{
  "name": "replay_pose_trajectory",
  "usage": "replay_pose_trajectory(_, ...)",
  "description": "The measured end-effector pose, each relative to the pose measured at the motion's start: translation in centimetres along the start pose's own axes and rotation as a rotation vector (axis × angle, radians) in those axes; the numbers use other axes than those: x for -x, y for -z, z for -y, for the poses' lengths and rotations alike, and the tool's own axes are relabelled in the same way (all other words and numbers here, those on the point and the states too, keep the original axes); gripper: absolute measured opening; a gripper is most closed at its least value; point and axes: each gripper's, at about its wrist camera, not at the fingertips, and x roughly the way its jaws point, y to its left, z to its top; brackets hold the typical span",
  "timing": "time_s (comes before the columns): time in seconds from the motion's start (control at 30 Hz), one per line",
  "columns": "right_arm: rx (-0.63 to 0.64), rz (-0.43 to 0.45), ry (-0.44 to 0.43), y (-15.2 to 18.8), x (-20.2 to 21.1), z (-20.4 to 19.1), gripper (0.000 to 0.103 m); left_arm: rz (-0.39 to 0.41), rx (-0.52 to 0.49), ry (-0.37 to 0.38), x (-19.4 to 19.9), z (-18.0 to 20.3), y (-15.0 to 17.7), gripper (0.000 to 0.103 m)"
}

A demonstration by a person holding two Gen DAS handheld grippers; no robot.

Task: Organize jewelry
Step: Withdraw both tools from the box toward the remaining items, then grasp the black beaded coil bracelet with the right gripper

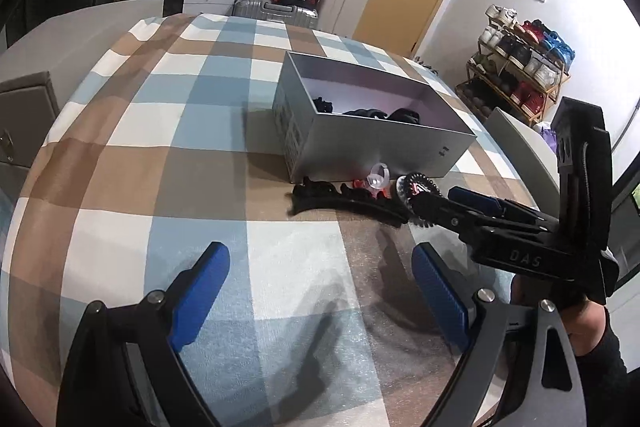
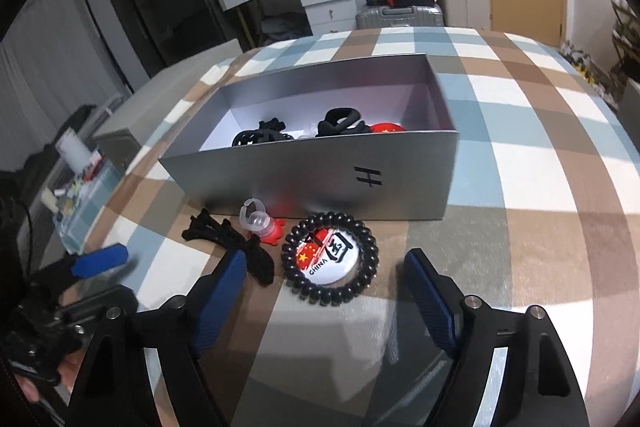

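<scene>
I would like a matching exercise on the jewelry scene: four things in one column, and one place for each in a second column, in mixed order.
Things:
1. black coil bracelet
2. round badge
3. clear ring
4. black hair ties

Places:
A. inside the silver box
B. on the cloth, encircling the badge
C. beside the red piece, in front of the box
D. within the ring of beads

Pairs: 1-B, 2-D, 3-C, 4-A
</scene>
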Motion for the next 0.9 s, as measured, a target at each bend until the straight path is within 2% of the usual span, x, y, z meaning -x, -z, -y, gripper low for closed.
replay_pose_trajectory(0.07,0.012,-0.007,0.021,-0.2,-0.3,-0.3,0.08,0.001,-0.01,-0.002,0.0,0.1,0.0,0.09)
replay_pose_trajectory(0.17,0.019,-0.018,0.044,-0.2,-0.6,-0.4,0.07,0.006,-0.016,0.008,0.2,0.2,0.0,0.09)
replay_pose_trajectory(0.23,0.019,-0.017,0.053,-0.2,-0.5,-0.4,0.06,0.009,-0.02,0.024,0.3,0.3,0.0,0.09)
replay_pose_trajectory(0.27,0.016,-0.015,0.058,-0.1,-0.4,-0.3,0.051,0.01,-0.023,0.03,0.4,0.3,-0.1,0.09)
replay_pose_trajectory(0.47,0.004,0.0,0.044,0.1,0.1,0.0,0.037,0.021,-0.04,-0.004,0.6,0.8,-0.2,0.09)
replay_pose_trajectory(0.6,0.005,0.012,0.038,0.3,0.6,0.0,0.031,0.012,-0.03,0.003,0.6,0.7,-0.2,0.09)
replay_pose_trajectory(0.63,0.005,0.02,0.039,0.4,0.7,0.0,0.025,0.01,-0.032,0.001,0.6,0.7,-0.2,0.09)
replay_pose_trajectory(0.67,0.008,0.01,0.03,0.4,0.7,0.1,0.004,0.008,-0.035,-0.003,0.6,0.8,-0.3,0.09)
replay_pose_trajectory(0.9,-0.02,-0.01,0.002,0.6,0.9,0.7,0.006,0.006,-0.043,-0.004,0.8,1.1,-0.4,0.09)
